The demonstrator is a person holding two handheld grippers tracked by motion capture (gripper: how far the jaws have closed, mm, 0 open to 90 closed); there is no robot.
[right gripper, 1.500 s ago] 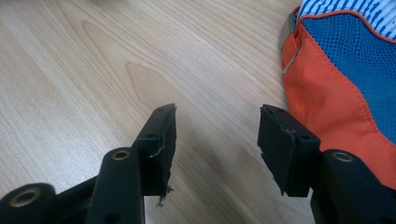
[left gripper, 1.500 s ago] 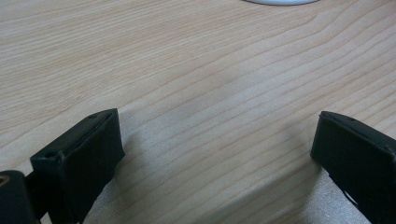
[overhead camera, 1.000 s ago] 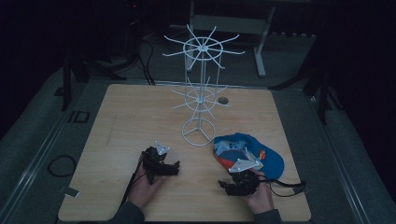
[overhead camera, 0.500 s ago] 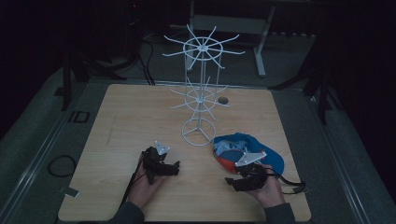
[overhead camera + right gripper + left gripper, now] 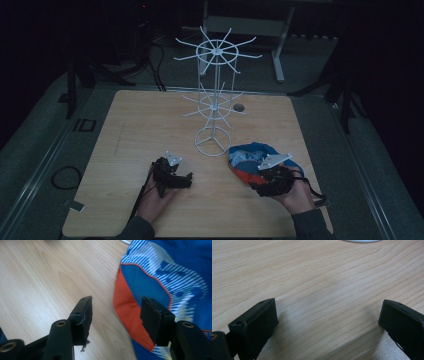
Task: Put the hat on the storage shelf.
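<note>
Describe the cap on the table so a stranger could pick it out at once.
Start at the white wire rack standing mid-table on the wooden table. Just right of its ring base, toward the near edge, lies the cap, right in front of the right hand-held gripper. It is the one soft, colourful thing there: blue with white stripes and an orange brim.

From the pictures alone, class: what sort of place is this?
Probably a lab or studio set up for recording: a lone wooden table in a dark room, cables trailing on the floor behind it, and a white wire rack with a cap laid out as props.
</note>
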